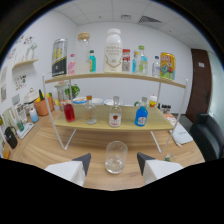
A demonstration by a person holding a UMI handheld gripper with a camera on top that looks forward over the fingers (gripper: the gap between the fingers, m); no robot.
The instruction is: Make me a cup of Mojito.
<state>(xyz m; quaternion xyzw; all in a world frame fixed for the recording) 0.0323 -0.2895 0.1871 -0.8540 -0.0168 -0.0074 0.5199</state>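
Note:
A clear empty glass (116,157) stands on the wooden table just ahead of my gripper (113,165), roughly in line with the gap between the two fingertips. The gripper is open, with nothing held, and the dark fingertips (83,161) flank the glass's base with a gap on each side. Beyond the glass, on the lower shelf (112,125), stand a red-liquid bottle (69,111), a clear bottle (90,112), a clear bottle with a red label (115,113) and a blue-liquid bottle (141,115).
A white-framed two-tier wooden rack carries several bottles and cans on its top shelf (115,76), including a tall white bottle (113,50). A potted plant and small items stand to the left. A dark chair (207,134) sits at the right.

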